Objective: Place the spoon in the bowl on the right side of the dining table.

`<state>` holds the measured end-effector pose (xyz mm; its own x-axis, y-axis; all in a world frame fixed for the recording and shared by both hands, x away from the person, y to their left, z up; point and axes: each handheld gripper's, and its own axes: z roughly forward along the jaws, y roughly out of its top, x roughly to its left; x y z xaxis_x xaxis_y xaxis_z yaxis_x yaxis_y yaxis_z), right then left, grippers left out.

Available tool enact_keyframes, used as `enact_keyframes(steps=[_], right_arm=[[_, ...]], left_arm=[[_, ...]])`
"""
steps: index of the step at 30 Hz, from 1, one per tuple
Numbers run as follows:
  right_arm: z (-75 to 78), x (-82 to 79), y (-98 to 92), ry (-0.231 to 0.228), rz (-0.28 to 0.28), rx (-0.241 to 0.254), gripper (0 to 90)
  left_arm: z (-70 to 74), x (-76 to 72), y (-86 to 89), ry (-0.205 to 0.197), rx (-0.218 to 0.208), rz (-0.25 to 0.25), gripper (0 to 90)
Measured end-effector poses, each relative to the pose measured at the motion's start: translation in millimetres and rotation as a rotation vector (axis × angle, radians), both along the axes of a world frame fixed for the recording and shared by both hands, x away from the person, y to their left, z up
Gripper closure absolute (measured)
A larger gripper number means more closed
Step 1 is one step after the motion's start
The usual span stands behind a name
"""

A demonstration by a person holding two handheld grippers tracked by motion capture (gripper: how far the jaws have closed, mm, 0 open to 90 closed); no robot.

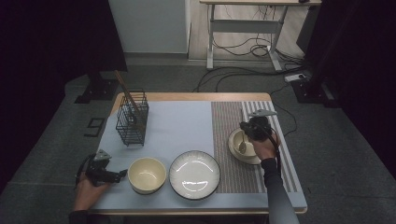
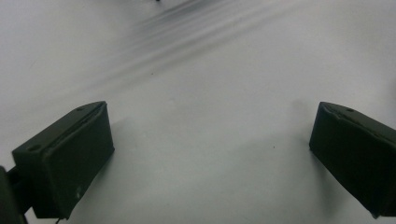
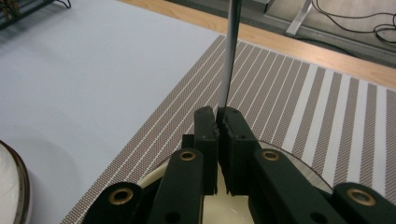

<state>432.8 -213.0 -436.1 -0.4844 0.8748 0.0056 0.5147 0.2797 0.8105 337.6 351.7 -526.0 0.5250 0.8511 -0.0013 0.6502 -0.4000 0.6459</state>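
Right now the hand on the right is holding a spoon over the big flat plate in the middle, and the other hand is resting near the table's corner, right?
Not quite. The right gripper holds the spoon over the small bowl on the striped mat, not over the flat plate. The high view shows this. The left gripper does rest near the table's corner.

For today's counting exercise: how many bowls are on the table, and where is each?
2. One cream bowl sits near the front edge, left of the plate. The other bowl sits on the striped placemat at the right, under the right claw.
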Motion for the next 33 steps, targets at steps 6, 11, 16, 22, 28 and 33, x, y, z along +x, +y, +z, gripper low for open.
enact_keyframes(steps=[6,11,16,22,28,33], right_arm=[[-10.4,4.8,4.5,0.022,-0.002,-0.014,85.4],[-16.0,7.6,9.6,0.035,0.002,-0.037,83.5],[-16.6,8.0,11.8,0.047,0.006,-0.045,79.8],[-12.1,5.3,11.9,0.036,0.003,-0.057,71.5],[-3.2,-1.2,9.3,0.025,-0.004,-0.050,55.2],[5.1,-10.1,6.9,0.028,0.011,-0.061,42.1]], left_arm=[[0.0,0.0,0.0,0.000,0.000,0.000,0.0],[0.0,0.0,0.0,0.000,0.000,0.000,0.0],[0.0,0.1,0.0,0.000,-0.001,0.000,0.0],[0.0,0.1,0.0,0.001,-0.001,0.000,0.0],[0.0,0.1,0.0,0.000,0.000,0.000,0.0],[0.0,0.1,0.0,0.000,0.000,0.000,0.0]])
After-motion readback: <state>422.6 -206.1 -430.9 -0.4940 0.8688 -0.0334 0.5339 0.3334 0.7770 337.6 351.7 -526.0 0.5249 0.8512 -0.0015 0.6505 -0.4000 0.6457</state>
